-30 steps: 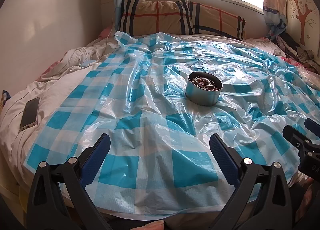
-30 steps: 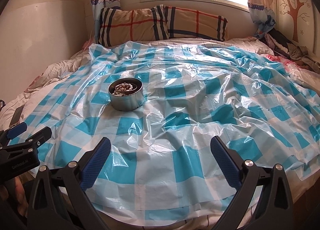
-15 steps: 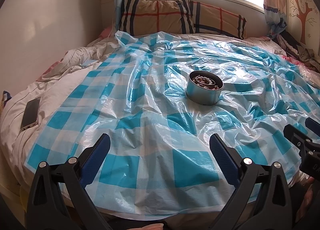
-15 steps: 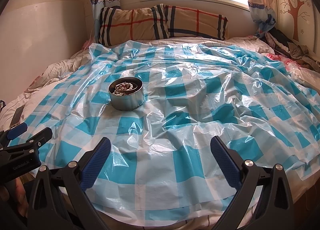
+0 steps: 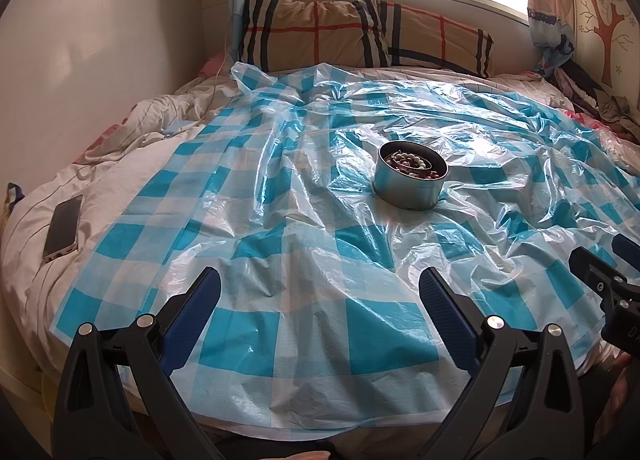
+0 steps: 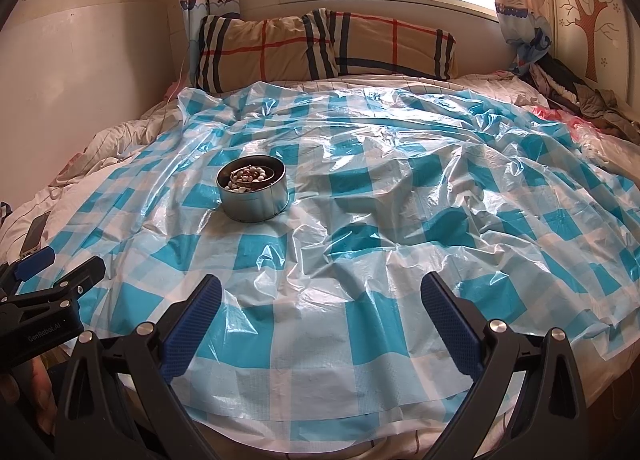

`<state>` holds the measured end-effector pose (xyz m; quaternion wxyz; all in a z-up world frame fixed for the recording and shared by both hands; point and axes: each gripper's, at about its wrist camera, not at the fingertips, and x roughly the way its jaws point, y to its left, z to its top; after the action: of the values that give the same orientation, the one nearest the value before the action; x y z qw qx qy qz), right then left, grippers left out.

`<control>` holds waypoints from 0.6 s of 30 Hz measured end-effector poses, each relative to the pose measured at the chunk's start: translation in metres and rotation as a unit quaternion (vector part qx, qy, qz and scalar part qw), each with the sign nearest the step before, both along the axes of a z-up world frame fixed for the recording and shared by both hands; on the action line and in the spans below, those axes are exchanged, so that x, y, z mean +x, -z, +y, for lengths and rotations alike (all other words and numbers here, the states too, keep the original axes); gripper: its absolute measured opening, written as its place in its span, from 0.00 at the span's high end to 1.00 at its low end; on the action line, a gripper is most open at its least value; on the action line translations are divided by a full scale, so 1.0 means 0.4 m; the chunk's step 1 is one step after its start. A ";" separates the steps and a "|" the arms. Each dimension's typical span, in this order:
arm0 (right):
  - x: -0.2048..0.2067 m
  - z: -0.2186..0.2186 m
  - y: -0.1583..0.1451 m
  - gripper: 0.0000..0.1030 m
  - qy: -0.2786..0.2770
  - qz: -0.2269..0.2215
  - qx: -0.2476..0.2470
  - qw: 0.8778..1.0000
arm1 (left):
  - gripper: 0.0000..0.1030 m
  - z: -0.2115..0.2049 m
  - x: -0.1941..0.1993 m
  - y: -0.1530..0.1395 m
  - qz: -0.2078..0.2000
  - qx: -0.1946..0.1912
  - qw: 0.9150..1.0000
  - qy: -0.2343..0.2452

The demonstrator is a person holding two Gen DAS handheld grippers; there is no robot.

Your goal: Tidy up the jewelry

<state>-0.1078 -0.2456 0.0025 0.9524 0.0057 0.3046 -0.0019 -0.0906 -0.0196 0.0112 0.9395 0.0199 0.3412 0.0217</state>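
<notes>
A round metal tin [image 5: 410,180] [image 6: 253,193] stands on a blue and white checked plastic sheet [image 5: 304,220] [image 6: 400,220] spread over the bed. Beaded jewelry [image 5: 412,162] [image 6: 247,176], white and dark red, lies inside the tin. My left gripper [image 5: 318,300] hovers open over the near edge of the sheet, well short of the tin, with nothing between its fingers. My right gripper [image 6: 320,304] is open too, empty, with the tin ahead to its left. Each gripper shows at the edge of the other's view.
A phone [image 5: 62,228] lies on the white bedding at the left. Two plaid pillows [image 5: 360,36] [image 6: 324,46] lean against the wall under the window. A pile of clothes [image 6: 580,92] sits at the far right. A hand [image 6: 36,392] holds the left gripper.
Both views have shifted only slightly; the tin sits a touch higher in the frames. Both grippers stay open and empty.
</notes>
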 end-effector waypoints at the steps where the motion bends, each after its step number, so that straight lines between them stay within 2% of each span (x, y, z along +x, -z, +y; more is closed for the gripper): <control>1: 0.000 0.000 0.000 0.07 0.000 0.000 0.000 1.000 | 0.07 0.000 0.000 0.000 0.000 0.000 1.000 0.000; 18: -0.001 -0.005 0.000 0.07 0.000 0.000 0.001 1.000 | 0.07 -0.001 0.001 0.002 0.001 0.001 1.000 0.000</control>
<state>-0.1082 -0.2478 0.0025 0.9525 0.0066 0.3046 -0.0014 -0.0902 -0.0201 0.0105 0.9393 0.0212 0.3417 0.0224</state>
